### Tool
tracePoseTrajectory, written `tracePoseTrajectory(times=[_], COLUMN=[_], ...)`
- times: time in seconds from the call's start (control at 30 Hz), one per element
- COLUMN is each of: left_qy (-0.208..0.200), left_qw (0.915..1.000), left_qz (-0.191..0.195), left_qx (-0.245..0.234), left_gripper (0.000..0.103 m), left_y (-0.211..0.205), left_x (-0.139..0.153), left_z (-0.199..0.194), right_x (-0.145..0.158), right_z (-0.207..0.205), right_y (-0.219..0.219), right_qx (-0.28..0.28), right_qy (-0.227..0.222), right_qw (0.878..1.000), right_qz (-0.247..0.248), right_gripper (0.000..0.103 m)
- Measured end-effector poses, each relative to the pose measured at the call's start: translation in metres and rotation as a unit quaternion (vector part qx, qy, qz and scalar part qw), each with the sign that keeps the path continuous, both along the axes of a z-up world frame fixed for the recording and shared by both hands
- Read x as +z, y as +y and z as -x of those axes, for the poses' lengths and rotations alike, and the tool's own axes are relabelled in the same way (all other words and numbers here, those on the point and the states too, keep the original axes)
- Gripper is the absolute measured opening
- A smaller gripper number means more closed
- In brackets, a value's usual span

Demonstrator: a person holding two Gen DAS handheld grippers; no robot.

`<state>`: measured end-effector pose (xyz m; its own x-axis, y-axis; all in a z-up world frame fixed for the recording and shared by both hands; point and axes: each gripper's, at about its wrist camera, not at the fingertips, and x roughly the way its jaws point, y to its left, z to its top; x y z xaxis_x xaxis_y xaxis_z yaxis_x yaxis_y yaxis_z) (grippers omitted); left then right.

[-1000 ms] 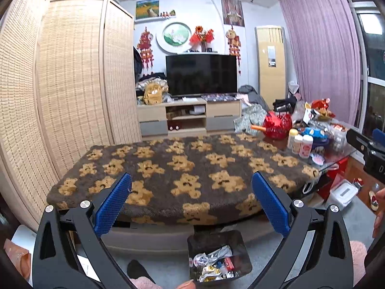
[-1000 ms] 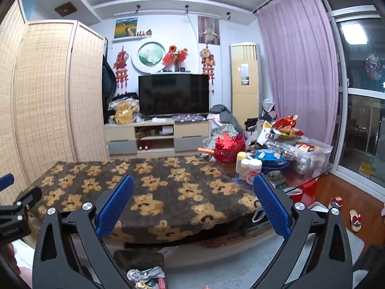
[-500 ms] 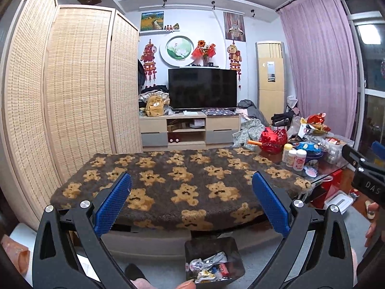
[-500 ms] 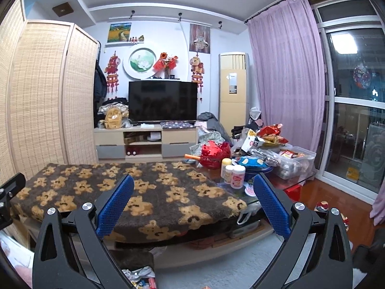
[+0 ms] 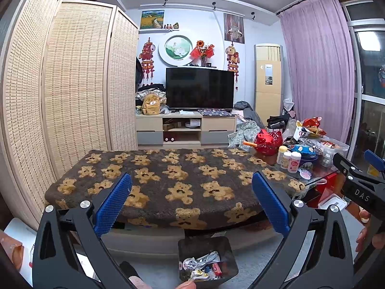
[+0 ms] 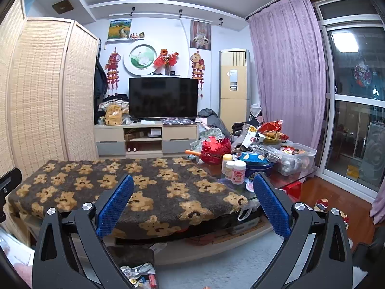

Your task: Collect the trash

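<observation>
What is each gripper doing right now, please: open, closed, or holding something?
Left gripper: open, holding nothing.
Right gripper: open, holding nothing.

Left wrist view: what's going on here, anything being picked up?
Nothing is held right now. A person holds both claws up in front of the table; the left claw and right claw are open and empty. The dark bin on the floor below the table edge already holds wrappers and scraps. The bear-print cover looks bare, with clutter piled at the table's right end.
</observation>
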<state>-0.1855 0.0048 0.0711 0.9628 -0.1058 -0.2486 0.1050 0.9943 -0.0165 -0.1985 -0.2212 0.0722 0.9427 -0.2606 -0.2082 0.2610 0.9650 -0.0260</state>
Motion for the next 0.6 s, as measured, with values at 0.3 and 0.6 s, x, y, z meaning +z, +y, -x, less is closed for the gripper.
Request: tracePoseTrajectory(times=[0.3,0.6], left_qy=[0.000,0.000], left_qw=[1.0000,1.0000], left_qz=[-0.002,-0.005], left_qx=[-0.001,-0.006], left_gripper=[0.095,0.095], left_y=[-0.0015,-0.0033], left_x=[-0.0016,-0.0034], left_z=[-0.0003,0.0015], right_x=[0.0001,-0.0005], right_z=[-0.0014,-0.0065], right_y=[0.0014,0.0044], right_qx=[0.003,0.002], right_qy=[0.001,0.006], right_qw=[1.000,1.000], right_qz=[0.000,-0.001], right_gripper=[0.100,0.100])
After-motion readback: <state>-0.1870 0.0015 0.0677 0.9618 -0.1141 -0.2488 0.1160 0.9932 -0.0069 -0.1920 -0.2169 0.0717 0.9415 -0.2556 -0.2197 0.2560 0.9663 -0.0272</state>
